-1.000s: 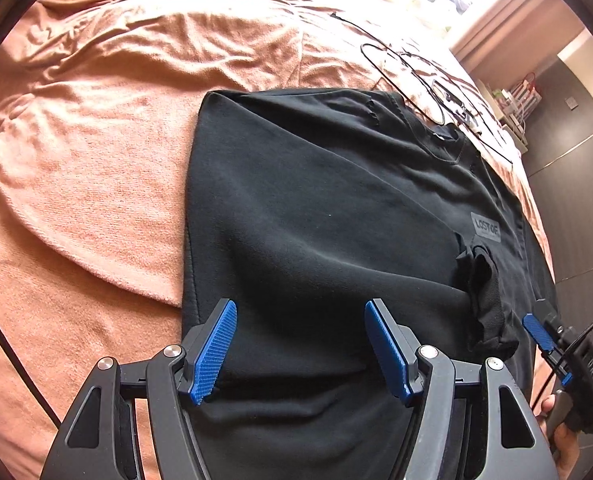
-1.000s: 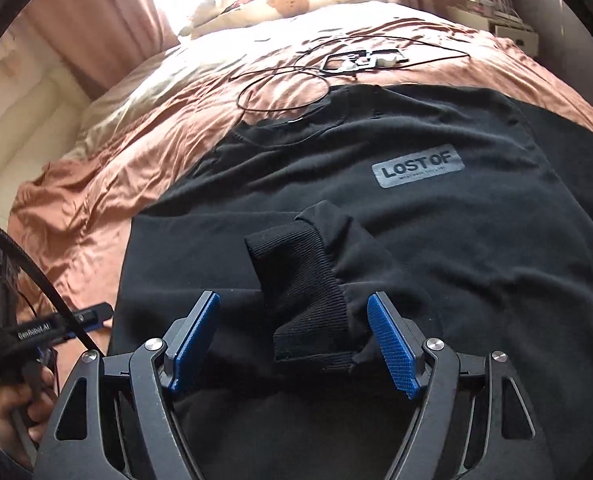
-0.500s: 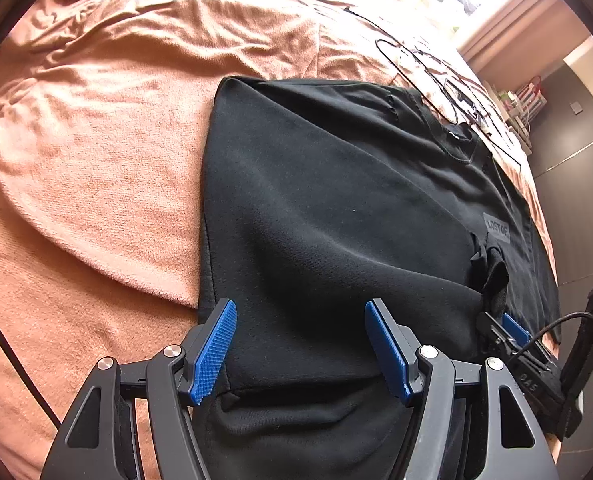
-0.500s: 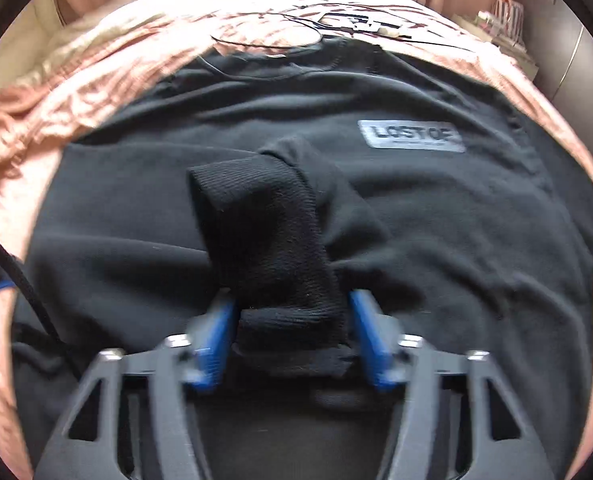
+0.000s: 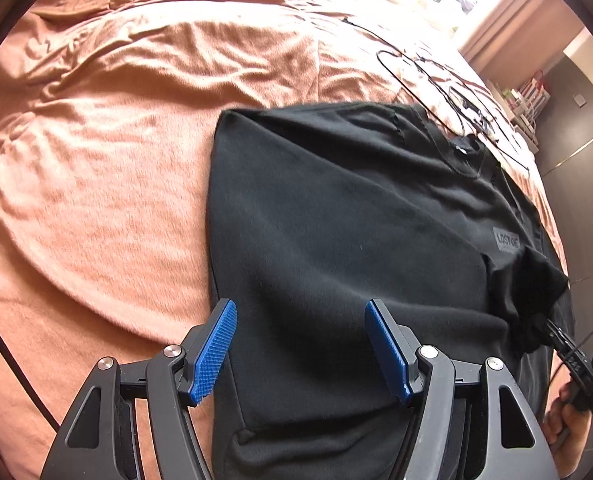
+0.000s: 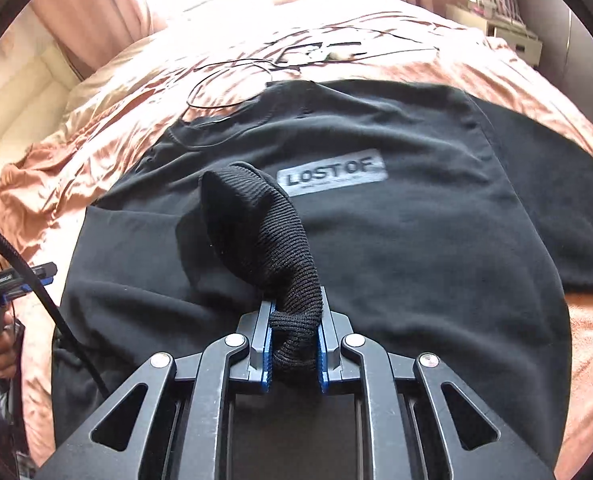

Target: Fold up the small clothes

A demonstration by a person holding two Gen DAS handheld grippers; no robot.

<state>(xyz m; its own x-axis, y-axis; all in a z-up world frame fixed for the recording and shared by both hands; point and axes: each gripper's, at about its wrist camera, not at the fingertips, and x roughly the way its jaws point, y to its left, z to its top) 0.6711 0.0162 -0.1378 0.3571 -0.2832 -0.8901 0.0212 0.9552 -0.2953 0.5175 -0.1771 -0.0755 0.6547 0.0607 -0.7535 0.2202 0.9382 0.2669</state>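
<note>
A black sweatshirt (image 5: 336, 220) with a grey "LOST OF" label (image 6: 332, 176) lies flat on a pink blanket (image 5: 96, 160). One sleeve is folded in over its front. That sleeve's ribbed cuff (image 6: 264, 224) stands up from the body. My right gripper (image 6: 294, 320) is closing, and its blue pads press on the cuff from both sides. In the left wrist view the right gripper (image 5: 552, 332) shows at the right edge with the cuff (image 5: 536, 280) bunched in front of it. My left gripper (image 5: 300, 344) hangs open over the sweatshirt's near left side, with nothing between its pads.
Thin black cables (image 6: 232, 80) loop on the blanket just beyond the collar. A low shelf unit (image 6: 508, 36) stands past the bed's far right corner. A person's hand (image 6: 0, 344) holds the left gripper's handle at the left edge.
My right gripper has moved forward onto the sleeve cuff and closed from wide open to pinching it, and the cuff now stands up. The left gripper has stayed open and almost still.
</note>
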